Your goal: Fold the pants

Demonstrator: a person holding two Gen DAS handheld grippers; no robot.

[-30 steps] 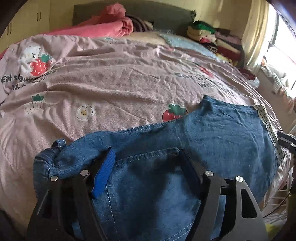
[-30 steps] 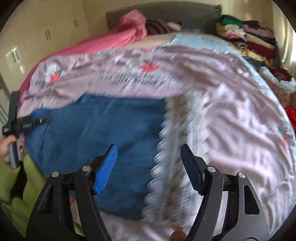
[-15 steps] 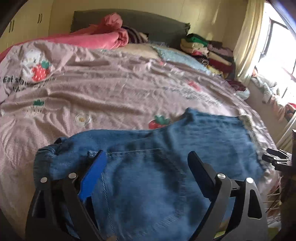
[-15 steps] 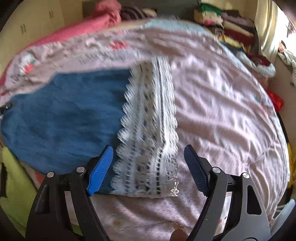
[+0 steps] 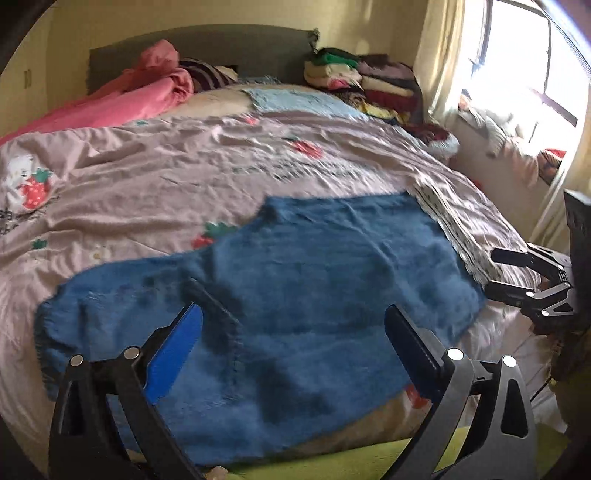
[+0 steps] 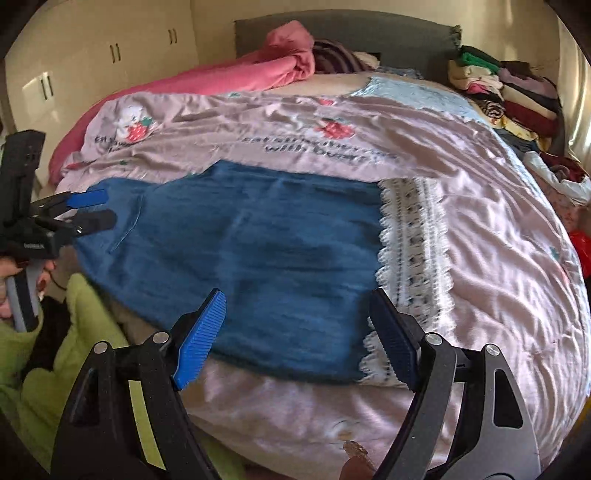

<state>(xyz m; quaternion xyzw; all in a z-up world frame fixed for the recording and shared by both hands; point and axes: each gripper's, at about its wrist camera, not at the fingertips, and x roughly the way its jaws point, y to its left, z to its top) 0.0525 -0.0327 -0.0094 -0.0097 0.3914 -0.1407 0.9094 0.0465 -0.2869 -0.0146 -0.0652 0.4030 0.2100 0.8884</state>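
Both cameras sit at the near edge of the bed (image 5: 155, 192) and look across it toward the headboard (image 6: 369, 33). The left wrist camera is close above the waist end of the denim pants (image 5: 295, 288). The right wrist camera is close above the lace hem end. Both views share the pants, the strawberry quilt and the headboard, and each sees the other gripper.

Quilt lettering (image 6: 317, 147) blurred unreadable, pants' (image 5: 295, 295) near edge hidden behind left hand-held gripper (image 5: 295, 350)
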